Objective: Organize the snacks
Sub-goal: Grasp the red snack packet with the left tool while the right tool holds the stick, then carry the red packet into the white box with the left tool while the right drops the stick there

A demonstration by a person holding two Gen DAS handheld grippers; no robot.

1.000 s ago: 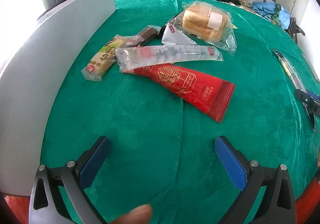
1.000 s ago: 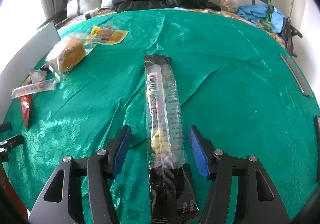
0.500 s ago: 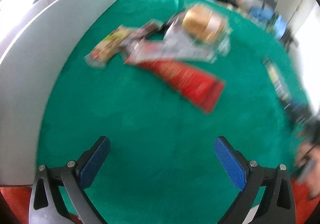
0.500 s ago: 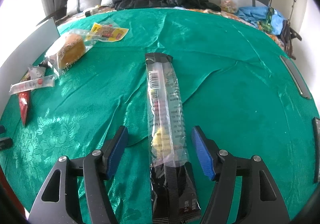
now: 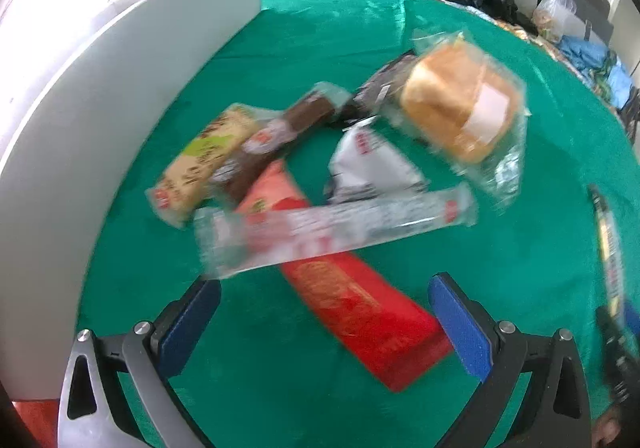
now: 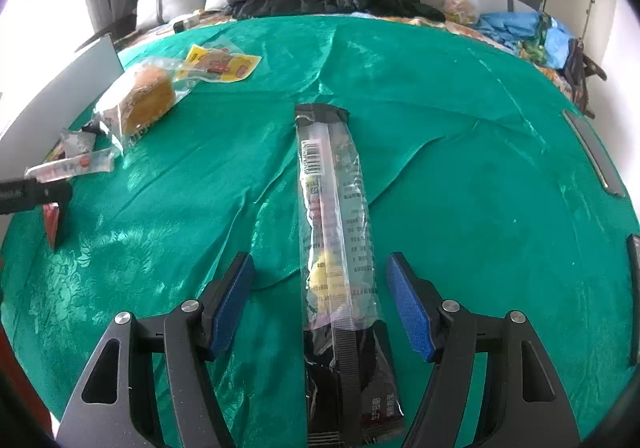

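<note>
- My right claw [image 6: 320, 304] hangs over the green cloth [image 6: 460, 168], its blue pads [image 6: 408, 308] apart; they have just been opening, and neither presses on anything.
- The long clear-and-black snack pack [image 6: 336, 248] lies flat on the cloth between those pads, touching neither. Its long axis runs near to far: the black end with the barcode points away from me, the other black end sits under the claw.
- My left claw [image 5: 324, 324] is also spread wide and grips nothing.
- Ahead of it lies a loose heap of snacks. A red packet [image 5: 360, 312] runs diagonally, its near end between my left pads and reaching toward the right one.
- A long clear stick pack [image 5: 332, 232] lies across the red packet, its long axis left to right, the right end a little farther.
- A beige bar [image 5: 200, 164] and a brown bar [image 5: 276, 140] lie side by side, both slanting from near left to far right.
- A white-and-grey pouch [image 5: 372, 168] sits right of them, and the wrapped bread loaf [image 5: 460, 108] is farther right again.
- A grey board [image 5: 100, 96] stands along the left edge of the cloth.
- In the right view, a yellow packet [image 6: 220, 64] lies just beyond the loaf.
</note>
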